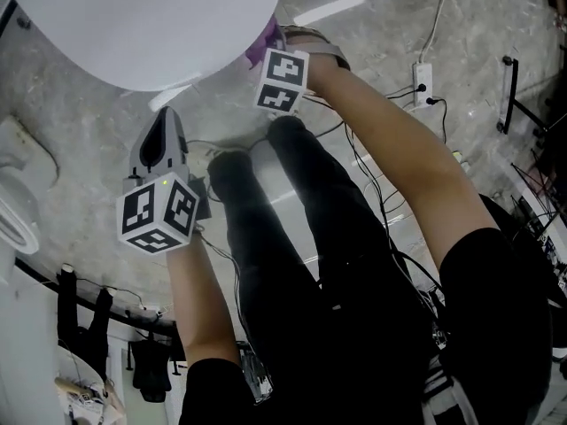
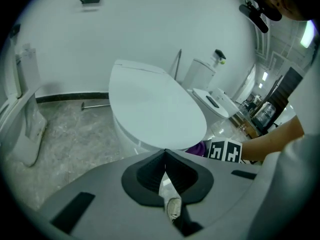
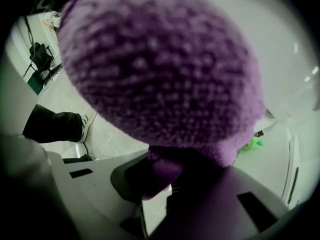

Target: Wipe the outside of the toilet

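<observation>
Purple knitted cloth (image 3: 160, 74) fills the upper part of the right gripper view, grasped in our right claw (image 3: 159, 181). In the head view we hold it at the edge of the white oval toilet (image 1: 142, 25), upper left of the frame. Our left claw (image 2: 165, 159) is clenched on nothing, below the toilet.

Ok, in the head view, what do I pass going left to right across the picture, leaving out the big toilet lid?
White ceramic fixture → left gripper → right gripper, jaws on the purple cloth → power strip → black metal frame.
</observation>
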`<state>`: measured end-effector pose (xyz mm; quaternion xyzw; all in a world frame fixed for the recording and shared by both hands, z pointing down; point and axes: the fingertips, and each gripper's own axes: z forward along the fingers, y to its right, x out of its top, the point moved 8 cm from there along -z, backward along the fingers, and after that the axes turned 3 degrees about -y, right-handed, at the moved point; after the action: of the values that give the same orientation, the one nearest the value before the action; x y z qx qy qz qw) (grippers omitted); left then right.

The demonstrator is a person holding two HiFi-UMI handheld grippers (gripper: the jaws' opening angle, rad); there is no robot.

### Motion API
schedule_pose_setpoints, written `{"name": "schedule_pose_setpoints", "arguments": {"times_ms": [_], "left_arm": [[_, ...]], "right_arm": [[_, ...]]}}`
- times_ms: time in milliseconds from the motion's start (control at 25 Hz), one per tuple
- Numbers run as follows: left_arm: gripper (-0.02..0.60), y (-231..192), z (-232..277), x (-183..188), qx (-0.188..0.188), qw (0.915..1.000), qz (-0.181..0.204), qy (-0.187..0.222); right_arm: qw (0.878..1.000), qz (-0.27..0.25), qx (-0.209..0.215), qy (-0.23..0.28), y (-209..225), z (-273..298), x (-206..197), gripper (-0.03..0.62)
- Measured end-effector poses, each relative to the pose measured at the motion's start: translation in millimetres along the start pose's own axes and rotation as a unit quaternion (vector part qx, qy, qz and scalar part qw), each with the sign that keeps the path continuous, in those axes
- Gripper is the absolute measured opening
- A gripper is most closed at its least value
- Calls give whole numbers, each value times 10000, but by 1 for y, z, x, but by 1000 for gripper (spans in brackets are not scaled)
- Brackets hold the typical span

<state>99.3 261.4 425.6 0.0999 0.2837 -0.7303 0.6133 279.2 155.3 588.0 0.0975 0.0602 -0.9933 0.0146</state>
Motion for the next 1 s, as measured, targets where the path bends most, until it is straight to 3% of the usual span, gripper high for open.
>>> {"name": "schedule_pose_setpoints", "arguments": {"times_ms": [320, 560, 800, 1000], "left_arm": [[9, -40, -34, -43, 11, 9999, -144, 45], [9, -95, -44, -75, 183, 9997, -93, -150], [9, -153, -71, -108, 261, 9987, -393, -186], [10, -198, -96, -129, 271, 9978, -577, -206]], "right_arm": [[9945, 968, 258, -292, -43, 4, 31, 60], [9934, 985, 446, -380, -86, 17, 86, 60], [9911, 1186, 262, -536, -105, 26, 138, 60], [9820, 1797, 215, -550, -112, 24, 180, 60]]}}
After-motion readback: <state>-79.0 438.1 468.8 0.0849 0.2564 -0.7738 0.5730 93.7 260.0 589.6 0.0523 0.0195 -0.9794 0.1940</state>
